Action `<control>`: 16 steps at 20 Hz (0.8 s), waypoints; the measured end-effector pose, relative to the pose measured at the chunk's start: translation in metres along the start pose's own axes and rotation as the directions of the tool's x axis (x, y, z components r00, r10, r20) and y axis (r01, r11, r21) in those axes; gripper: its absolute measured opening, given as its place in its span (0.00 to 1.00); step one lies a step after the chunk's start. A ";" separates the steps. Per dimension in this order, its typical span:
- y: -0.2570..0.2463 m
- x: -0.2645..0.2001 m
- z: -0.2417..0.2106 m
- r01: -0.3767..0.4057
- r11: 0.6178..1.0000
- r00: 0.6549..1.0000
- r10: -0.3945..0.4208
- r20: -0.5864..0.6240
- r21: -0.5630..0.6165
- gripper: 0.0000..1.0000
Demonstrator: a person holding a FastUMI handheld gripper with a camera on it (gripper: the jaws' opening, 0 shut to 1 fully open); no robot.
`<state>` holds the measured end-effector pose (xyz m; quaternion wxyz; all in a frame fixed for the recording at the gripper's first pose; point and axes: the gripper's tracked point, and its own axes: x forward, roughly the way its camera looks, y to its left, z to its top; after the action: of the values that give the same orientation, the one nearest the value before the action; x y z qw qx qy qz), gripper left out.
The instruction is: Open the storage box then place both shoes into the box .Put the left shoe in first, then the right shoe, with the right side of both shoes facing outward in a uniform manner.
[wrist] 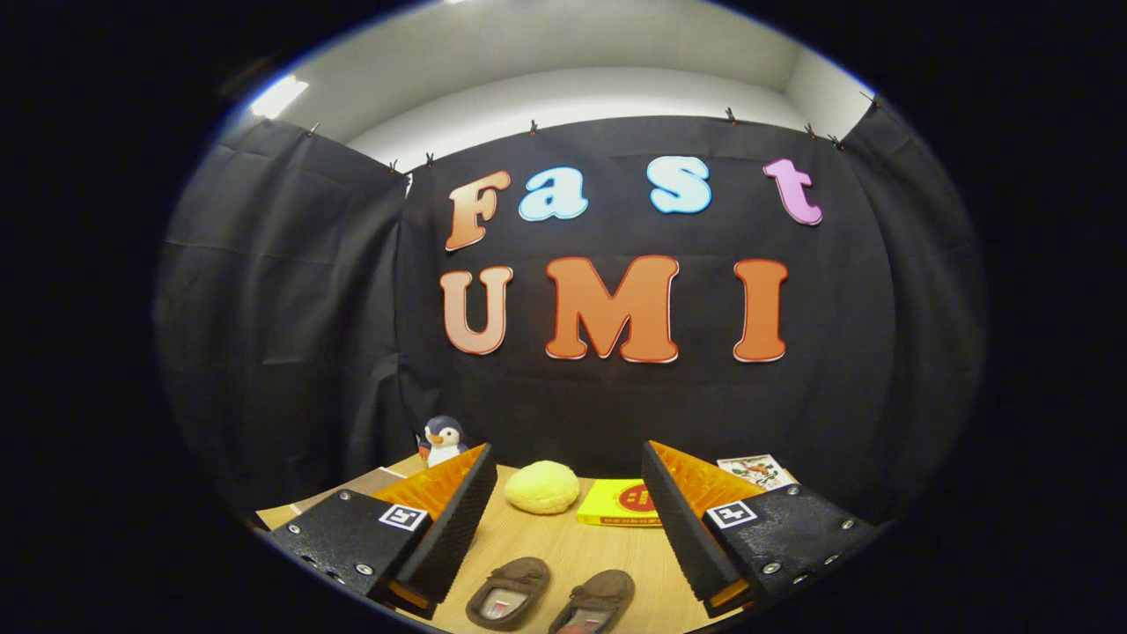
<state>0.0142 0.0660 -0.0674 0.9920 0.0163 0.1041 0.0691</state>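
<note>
The fingers (563, 528) are standing spread wide apart above the table (563, 550), pinching nothing, with a broad gap of bare wood showing between them. Two brown shoes (550, 599) are lying side by side on the table in that gap, close to the near edge and low between the fingers, the left-hand shoe (508, 593) and the right-hand shoe (592, 601) sitting just beside each other with their openings facing up. Beyond the shoes, toward the far edge of the table, a yellow rounded soft thing (541, 487) is resting between the fingers, and a flat yellow box with a red mark (619, 503) is lying just beside it, partly hidden behind the right finger. A small penguin toy (443, 438) is standing near the far left corner of the table, just behind the tip of the left finger. A printed card (757, 469) is lying near the far right corner, beyond the right finger. A pale flat sheet (361, 483) is showing at the left edge of the table, outside the left finger. Nothing is lying between the fingers and the shoes.
</note>
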 end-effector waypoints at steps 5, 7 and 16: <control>0.036 0.015 -0.069 -0.084 0.996 0.965 0.080 -0.251 -0.009 0.99; 0.066 0.017 -0.099 -0.182 0.981 0.908 0.192 -0.372 0.062 0.99; 0.148 0.028 -0.136 -0.246 0.795 0.737 0.525 -0.426 0.555 0.90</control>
<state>-0.0075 0.2193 -0.1995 0.8447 0.2531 0.3972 0.2544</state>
